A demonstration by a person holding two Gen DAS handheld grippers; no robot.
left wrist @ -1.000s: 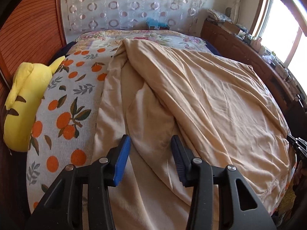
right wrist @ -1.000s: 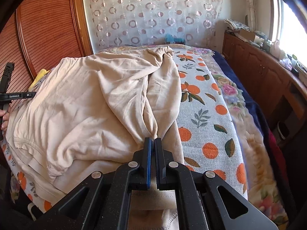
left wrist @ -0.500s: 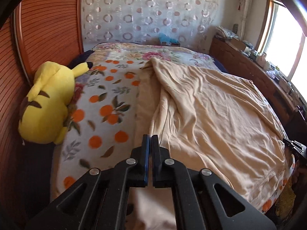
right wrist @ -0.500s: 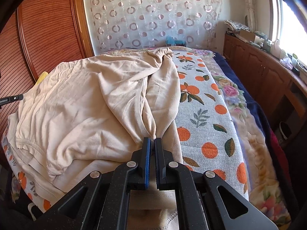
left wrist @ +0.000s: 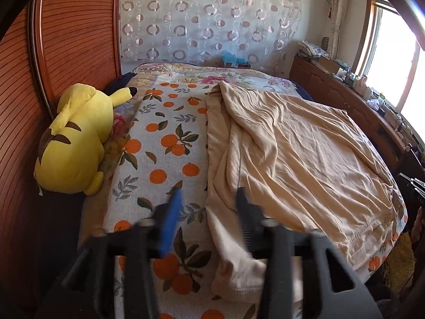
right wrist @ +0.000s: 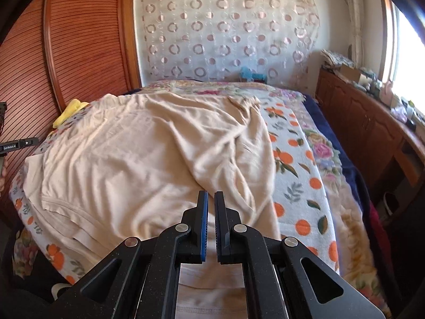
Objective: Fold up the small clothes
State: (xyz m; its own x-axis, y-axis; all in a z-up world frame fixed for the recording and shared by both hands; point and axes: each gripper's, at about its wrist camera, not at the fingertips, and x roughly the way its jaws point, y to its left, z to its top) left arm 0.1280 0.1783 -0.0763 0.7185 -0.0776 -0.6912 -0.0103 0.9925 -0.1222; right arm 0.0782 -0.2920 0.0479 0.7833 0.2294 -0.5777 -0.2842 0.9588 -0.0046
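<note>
Left wrist: tongs [left wrist: 207,202] spread above garment [left wrist: 297,148].

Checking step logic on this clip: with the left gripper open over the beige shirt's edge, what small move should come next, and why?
Probably lower the left gripper and close on the near left edge of the beige shirt: its jaws stand wide open straddling that edge, and the shirt lies rumpled on the orange-print blanket, not yet folded.

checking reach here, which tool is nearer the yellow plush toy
Left. The left tool is over the orange-print blanket, with the yellow plush toy close on its left. The right tool is across the beige garment from it.
</note>
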